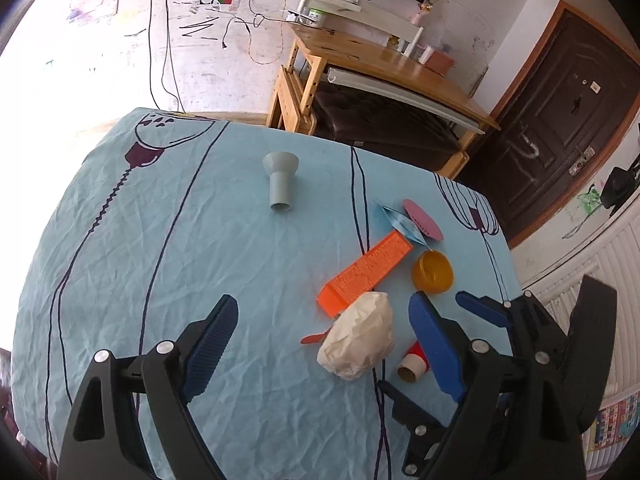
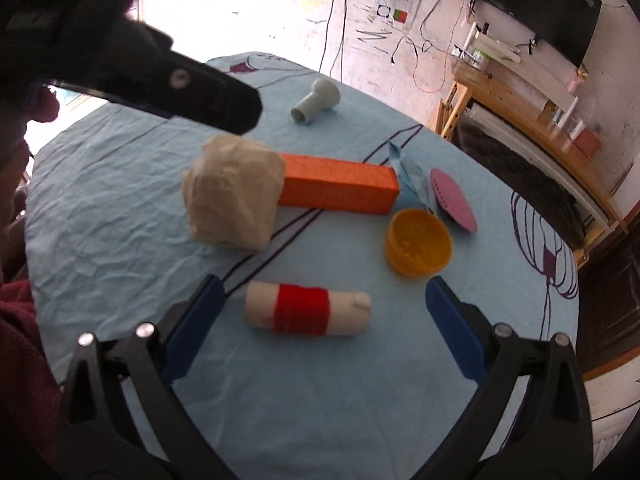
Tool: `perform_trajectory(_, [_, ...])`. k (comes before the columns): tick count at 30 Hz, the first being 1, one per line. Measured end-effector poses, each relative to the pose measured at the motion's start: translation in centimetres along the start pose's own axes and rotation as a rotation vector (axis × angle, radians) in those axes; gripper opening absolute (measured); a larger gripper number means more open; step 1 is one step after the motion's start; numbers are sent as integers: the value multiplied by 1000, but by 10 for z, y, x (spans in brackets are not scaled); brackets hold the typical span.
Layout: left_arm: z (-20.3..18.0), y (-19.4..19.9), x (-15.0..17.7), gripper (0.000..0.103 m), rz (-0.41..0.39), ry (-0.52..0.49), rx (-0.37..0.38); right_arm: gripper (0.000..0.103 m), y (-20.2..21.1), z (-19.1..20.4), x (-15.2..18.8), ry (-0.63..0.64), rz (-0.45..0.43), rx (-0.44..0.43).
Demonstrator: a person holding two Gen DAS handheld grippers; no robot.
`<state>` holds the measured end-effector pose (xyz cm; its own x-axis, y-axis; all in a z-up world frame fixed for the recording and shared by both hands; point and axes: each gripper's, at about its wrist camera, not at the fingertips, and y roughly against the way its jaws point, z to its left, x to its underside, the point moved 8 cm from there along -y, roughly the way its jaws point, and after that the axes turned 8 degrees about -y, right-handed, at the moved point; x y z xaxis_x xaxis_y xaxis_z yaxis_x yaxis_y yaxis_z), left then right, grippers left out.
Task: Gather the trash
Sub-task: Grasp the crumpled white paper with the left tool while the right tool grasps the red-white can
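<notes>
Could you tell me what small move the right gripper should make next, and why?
Probably lower the right gripper and close on the cardboard tube wrapped in red thread. Its open jaws already bracket the tube, which lies crosswise on the blue patterned tablecloth, apart from the crumpled white paper ball.

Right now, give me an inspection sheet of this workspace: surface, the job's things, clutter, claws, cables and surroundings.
Surface: table under a wrinkled blue tablecloth with dark line drawings.
Job's things: crumpled tissue wad; orange box lying flat behind it; cardboard roll with red band; blue wrapper.
Clutter: yellow bowl, pink oval lid, pale funnel-shaped piece lying on its side.
Claws: left claw open, above the tissue wad; right claw open, either side of the roll.
Cables: several hang down the wall.
Surroundings: wooden desk, dark door.
</notes>
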<state>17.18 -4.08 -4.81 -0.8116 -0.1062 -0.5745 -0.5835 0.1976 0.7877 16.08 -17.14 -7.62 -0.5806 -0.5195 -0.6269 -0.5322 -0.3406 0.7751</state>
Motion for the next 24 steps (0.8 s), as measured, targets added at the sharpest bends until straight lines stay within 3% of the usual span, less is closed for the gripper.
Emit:
perform_trajectory(1, [-2, 0, 0, 82, 0, -3, 3, 69, 1, -2, 0, -4, -5, 1])
perform_trajectory(2, [-3, -1, 0, 82, 1, -8, 7, 65, 0, -5, 1, -13, 0, -2])
perform_trajectory(3, [-5, -1, 1, 82, 2, -14, 10, 52, 1, -8, 1, -22, 0, -16])
perform_trajectory(9, [-21, -8, 6, 82, 17, -46, 19, 52, 8, -21, 5, -10, -20, -10])
perform_trajectory(14, [-33, -15, 10, 80, 17, -96, -7, 53, 23, -62, 9, -105, -51, 25])
perform_trajectory(17, [-40, -24, 12, 66, 33, -127, -24, 53, 35, -82, 11, -162, -83, 37])
perform_trajectory(20, [-42, -32, 16, 41, 41, -168, -68, 53, 43, -94, 11, -193, -105, 42])
perform_trajectory(24, [-46, -28, 16, 40, 18, -194, -82, 53, 48, -95, 13, -194, -119, 43])
